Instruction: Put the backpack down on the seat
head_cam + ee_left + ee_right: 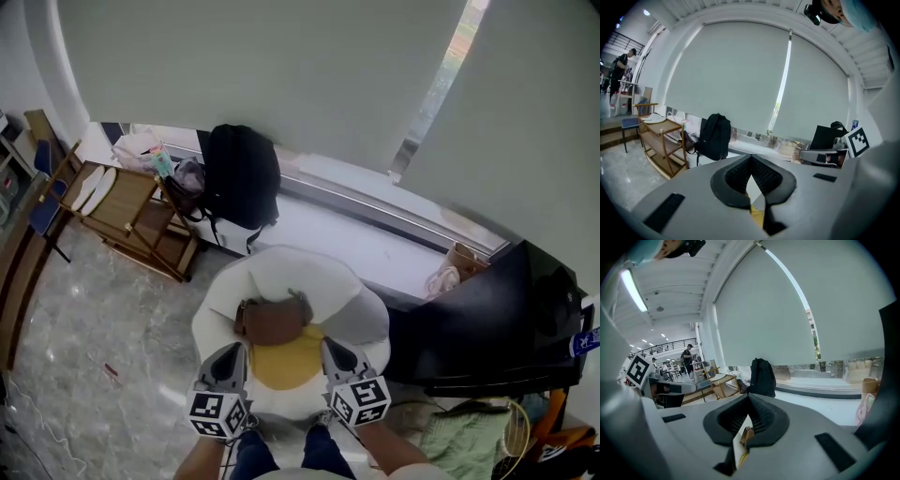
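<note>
A white backpack (281, 281) with a yellow panel (286, 364) and a brown patch (274, 323) hangs in front of me in the head view. My left gripper (232, 352) is shut on its left side and my right gripper (335, 349) on its right side. In the left gripper view the jaws (751, 188) pinch a thin white flap, with yellow below it. The right gripper view shows the jaws (742, 433) closed on white fabric and a brown bit (747, 433). A long white window seat (366, 246) runs beyond the backpack.
A black backpack (242, 174) stands on the window seat's left end. A wooden shelf cart (131, 217) is on the left, a black office chair (487, 319) on the right. A paper bag (461, 258) sits on the ledge. People stand far off (687, 358).
</note>
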